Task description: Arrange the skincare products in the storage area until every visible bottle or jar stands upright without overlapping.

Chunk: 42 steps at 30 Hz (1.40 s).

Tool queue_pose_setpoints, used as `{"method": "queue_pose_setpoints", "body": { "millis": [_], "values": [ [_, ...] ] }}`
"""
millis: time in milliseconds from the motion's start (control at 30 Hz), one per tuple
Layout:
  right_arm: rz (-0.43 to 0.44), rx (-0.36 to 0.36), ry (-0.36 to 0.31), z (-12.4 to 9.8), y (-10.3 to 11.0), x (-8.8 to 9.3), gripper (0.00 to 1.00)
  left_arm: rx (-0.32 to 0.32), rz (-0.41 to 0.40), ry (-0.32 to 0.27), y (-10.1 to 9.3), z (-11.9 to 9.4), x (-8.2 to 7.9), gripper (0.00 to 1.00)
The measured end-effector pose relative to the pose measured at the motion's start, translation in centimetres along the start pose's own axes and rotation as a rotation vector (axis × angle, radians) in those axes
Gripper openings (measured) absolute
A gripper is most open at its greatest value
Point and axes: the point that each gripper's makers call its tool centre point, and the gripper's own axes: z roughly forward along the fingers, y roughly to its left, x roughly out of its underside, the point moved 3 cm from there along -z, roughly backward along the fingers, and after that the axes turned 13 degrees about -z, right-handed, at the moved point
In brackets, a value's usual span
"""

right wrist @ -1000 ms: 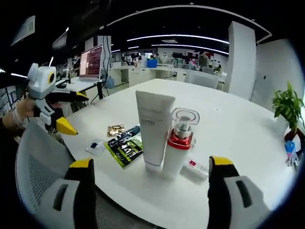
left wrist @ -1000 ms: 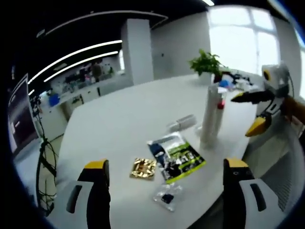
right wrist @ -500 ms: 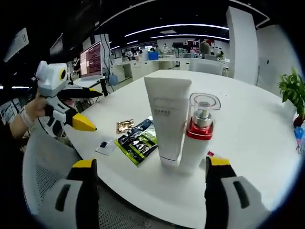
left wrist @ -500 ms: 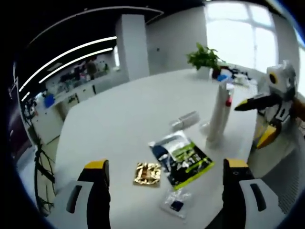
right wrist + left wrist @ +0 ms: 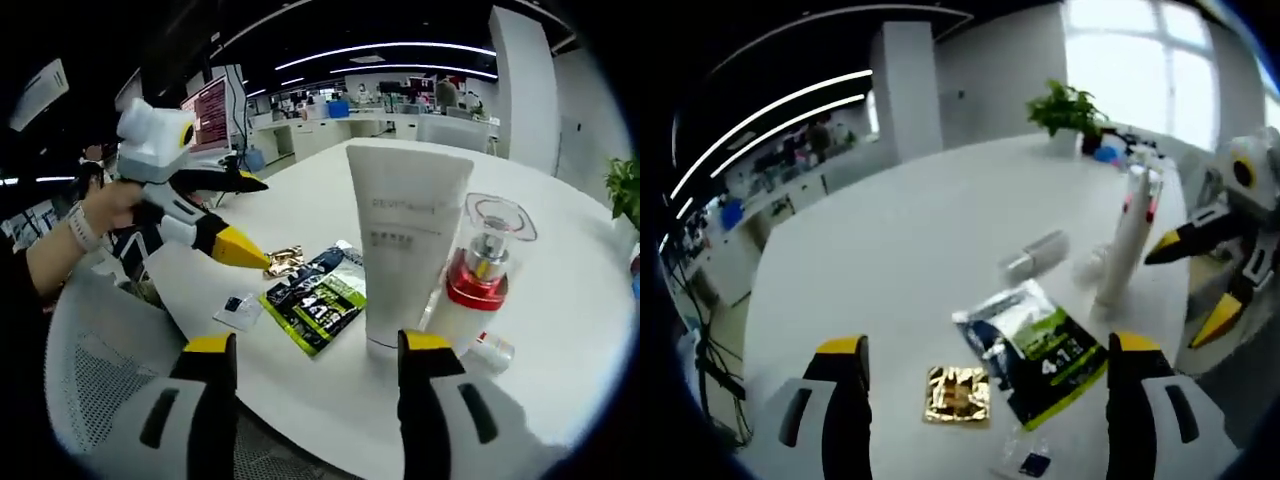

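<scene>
Lying on its side on the white table [image 5: 890, 250], a small silver bottle [image 5: 1033, 254] is being shown beyond the left gripper [image 5: 985, 375], ahead of the jaws and a little to their right, with its long axis running slantwise across the line of approach. Both of that gripper's jaws are being held wide apart with nothing between them. A green sachet [image 5: 1045, 350], a gold packet [image 5: 958, 393] and a small clear packet [image 5: 1028, 464] are lying flat between the jaws and the bottle.

In the right gripper view, the right gripper [image 5: 315, 395] is being kept parted and empty just short of the white tube [image 5: 405, 255] and the red-collared pump bottle [image 5: 472, 280], both standing upright and touching or nearly so. The silver bottle (only its capped end [image 5: 490, 350] is visible here) is lying close behind the pump bottle's base. The right gripper is judged the nearer, though the upright pair is standing in its way.
</scene>
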Motion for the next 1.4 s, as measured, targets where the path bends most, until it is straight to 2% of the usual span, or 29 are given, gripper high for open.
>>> {"method": "queue_pose_setpoints", "body": {
  "millis": [167, 333, 467, 667, 900, 1067, 1167, 1333, 1400],
  "values": [
    [-0.007, -0.035, 0.01, 0.7, 0.7, 0.3, 0.52, 0.013, -0.022, 0.013, 0.3, 1.3, 0.5, 0.97],
    [-0.01, -0.028, 0.013, 0.0, 0.2, 0.6, 0.46, 0.029, -0.035, 0.031, 0.1, 1.9, 1.3, 0.97],
    [0.0, 0.015, 0.026, -1.3, -1.2, 1.1, 0.44, 0.035, -0.028, 0.053, -0.2, 2.0, 1.9, 0.97],
    [0.021, 0.09, 0.052, -3.1, -3.8, 2.2, 0.45, 0.032, -0.037, 0.056, 0.0, 2.0, 2.1, 0.97],
    [0.013, 0.138, 0.105, -4.3, -6.4, 3.8, 0.45, 0.03, -0.016, 0.082, 0.0, 2.0, 2.6, 0.97],
    [-0.019, 0.154, 0.126, -4.6, -8.2, 4.2, 0.44, 0.036, -0.011, 0.072, -0.3, 1.9, 2.3, 0.97],
    [-0.034, 0.143, 0.138, -4.5, -8.8, 4.2, 0.45, 0.02, 0.024, 0.085, -0.2, 1.8, 2.4, 0.97],
    [-0.09, 0.144, 0.167, -4.9, -10.5, 4.1, 0.44, 0.026, 0.0, 0.072, -0.1, 1.7, 2.3, 0.97],
    [-0.114, 0.124, 0.182, -4.9, -11.0, 4.1, 0.43, 0.024, -0.006, 0.07, 0.0, 1.6, 2.3, 0.97]
  ]
}}
